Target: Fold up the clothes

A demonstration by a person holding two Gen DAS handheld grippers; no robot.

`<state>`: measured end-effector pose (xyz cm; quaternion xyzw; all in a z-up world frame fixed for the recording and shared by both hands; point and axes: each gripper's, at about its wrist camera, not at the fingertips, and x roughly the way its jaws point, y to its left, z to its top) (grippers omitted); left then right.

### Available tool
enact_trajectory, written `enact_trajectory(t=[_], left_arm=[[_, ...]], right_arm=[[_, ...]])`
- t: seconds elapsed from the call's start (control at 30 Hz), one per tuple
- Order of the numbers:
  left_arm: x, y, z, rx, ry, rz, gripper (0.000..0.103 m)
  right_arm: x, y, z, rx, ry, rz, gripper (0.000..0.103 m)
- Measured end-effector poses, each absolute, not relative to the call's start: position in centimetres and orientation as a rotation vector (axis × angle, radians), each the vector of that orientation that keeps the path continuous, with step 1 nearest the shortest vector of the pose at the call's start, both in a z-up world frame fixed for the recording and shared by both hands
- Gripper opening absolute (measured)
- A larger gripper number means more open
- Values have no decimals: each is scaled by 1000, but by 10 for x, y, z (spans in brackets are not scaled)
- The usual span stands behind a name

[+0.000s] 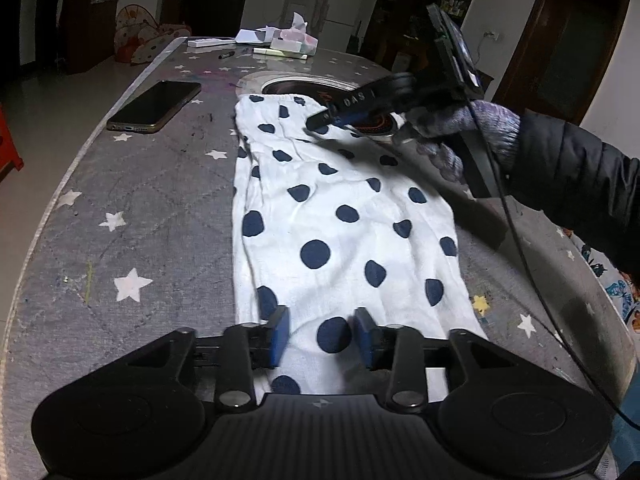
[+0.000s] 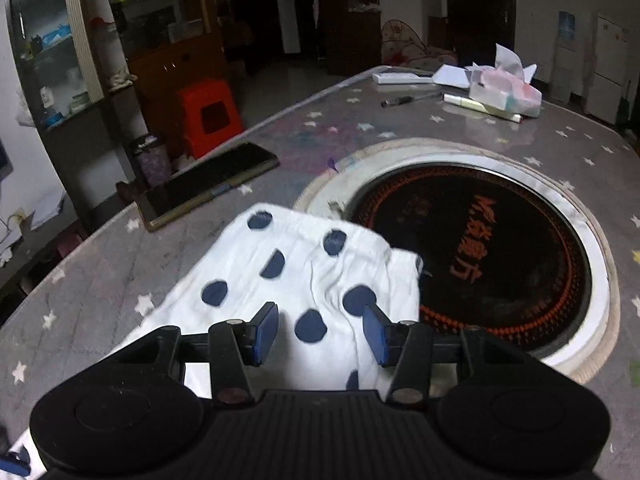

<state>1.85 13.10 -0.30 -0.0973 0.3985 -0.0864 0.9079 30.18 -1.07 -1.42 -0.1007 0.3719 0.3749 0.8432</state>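
Observation:
A white garment with dark blue dots [image 1: 340,216] lies flat and lengthwise on the grey star-patterned table [image 1: 132,200]. My left gripper [image 1: 323,334] hovers at the garment's near end, jaws apart, with cloth lying under the gap and neither blue pad pressing on it. My right gripper [image 2: 320,332] is over the far, gathered end of the garment [image 2: 312,264], jaws apart, nothing pinched. In the left wrist view the right gripper [image 1: 320,122] is carried by a gloved hand [image 1: 460,128] with a dark sleeve, just above the far hem.
A round black cooktop [image 2: 480,252] is set into the table just beyond the garment. A phone [image 1: 154,106] lies to the garment's left. Tissue pack, papers and a pen [image 2: 404,100] sit at the far end. A red stool [image 2: 210,118] stands beside the table.

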Motion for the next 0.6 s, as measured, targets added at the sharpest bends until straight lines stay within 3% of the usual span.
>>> enact_trajectory(t=[0.2, 0.6], left_arm=[[20, 120, -4, -188, 821, -206, 77], [20, 115, -4, -185, 821, -217, 89]], right_arm=[[310, 2, -20, -207, 788, 817, 48], [338, -14, -19, -148, 761, 672, 48]])
